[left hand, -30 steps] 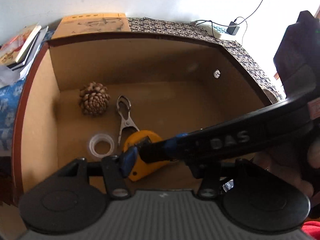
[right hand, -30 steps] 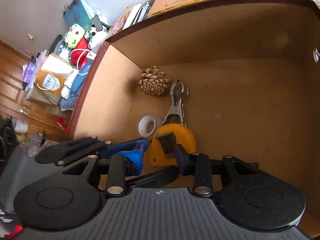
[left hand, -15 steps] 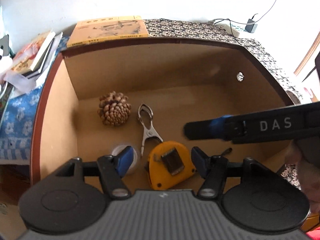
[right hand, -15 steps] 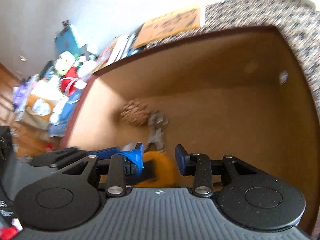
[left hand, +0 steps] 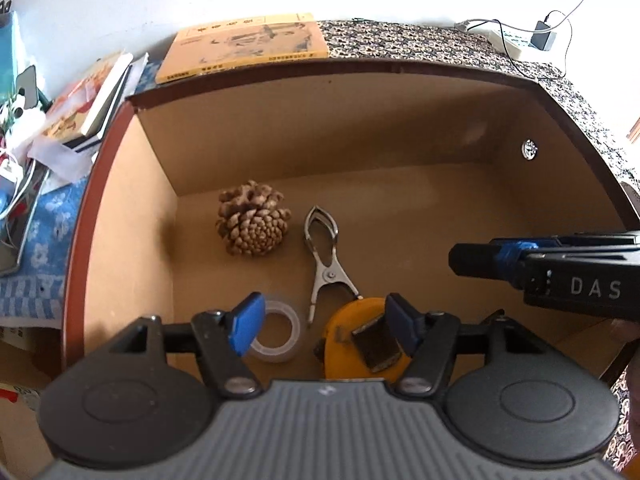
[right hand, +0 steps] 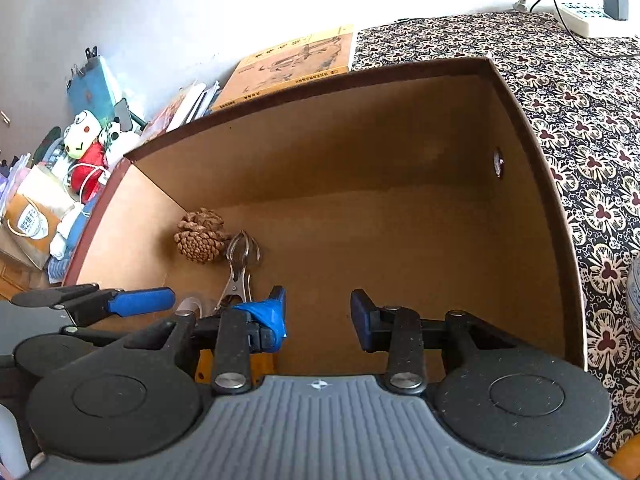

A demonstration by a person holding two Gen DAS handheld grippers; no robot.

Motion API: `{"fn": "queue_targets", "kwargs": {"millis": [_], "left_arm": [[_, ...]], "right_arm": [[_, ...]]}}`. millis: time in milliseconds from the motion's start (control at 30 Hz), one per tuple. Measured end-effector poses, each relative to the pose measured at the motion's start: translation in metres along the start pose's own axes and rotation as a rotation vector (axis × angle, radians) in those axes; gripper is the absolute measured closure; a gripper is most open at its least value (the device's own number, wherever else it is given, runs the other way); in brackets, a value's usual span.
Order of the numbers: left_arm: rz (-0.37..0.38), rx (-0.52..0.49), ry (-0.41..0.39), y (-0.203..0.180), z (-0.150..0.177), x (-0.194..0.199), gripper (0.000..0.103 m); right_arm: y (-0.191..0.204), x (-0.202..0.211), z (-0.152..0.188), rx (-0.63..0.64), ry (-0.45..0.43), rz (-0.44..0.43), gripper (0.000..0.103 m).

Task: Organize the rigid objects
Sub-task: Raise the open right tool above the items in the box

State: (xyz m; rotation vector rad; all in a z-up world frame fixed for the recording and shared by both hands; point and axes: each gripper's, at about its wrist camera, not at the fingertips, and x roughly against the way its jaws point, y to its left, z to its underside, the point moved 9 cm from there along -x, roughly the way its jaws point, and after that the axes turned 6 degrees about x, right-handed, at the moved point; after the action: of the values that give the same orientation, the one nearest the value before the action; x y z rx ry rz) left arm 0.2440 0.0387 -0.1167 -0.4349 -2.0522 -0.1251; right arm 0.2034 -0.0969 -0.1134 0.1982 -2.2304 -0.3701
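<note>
**A:** Down on the box (left hand: pixel 360 128) floor, by the near wall: tape measure (left hand: pixel 360 340) lying flat, belt clip up?

**B:** Yes, and free of both claws. A second ago crowded by both, with the right one's finger laid straight across it.

**A:** Left gripper (left hand: pixel 324 326) now?

**B:** Spread wide, having just been opening. Pads either side of the measure, not squeezing it.

**A:** And the right gripper (right hand: pixel 318 314)?

**B:** Spread as well, with nothing between the pads, only bare box floor beyond. Drawn off to the right edge of the left view and no longer over the measure.

**A:** Anything else shifted?

**B:** No. Pinecone (left hand: pixel 253 220) still toward the back left. Metal clip (left hand: pixel 324 256) just right of it, handles reaching to the measure's top edge. Tape roll (left hand: pixel 280 336) just left of the measure, partly behind the left pad. More of the box now visible from the left wrist than a second ago.
</note>
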Motion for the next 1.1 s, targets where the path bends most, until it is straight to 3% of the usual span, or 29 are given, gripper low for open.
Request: {"fn": "queue_targets", "kwargs": {"millis": [1100], "left_arm": [[-0.010, 0.017, 0.009, 0.0005, 0.0000, -0.0054, 0.030]], "right_arm": [[0.0020, -0.0025, 0.0061, -0.001, 0.021, -0.026, 0.084]]}}
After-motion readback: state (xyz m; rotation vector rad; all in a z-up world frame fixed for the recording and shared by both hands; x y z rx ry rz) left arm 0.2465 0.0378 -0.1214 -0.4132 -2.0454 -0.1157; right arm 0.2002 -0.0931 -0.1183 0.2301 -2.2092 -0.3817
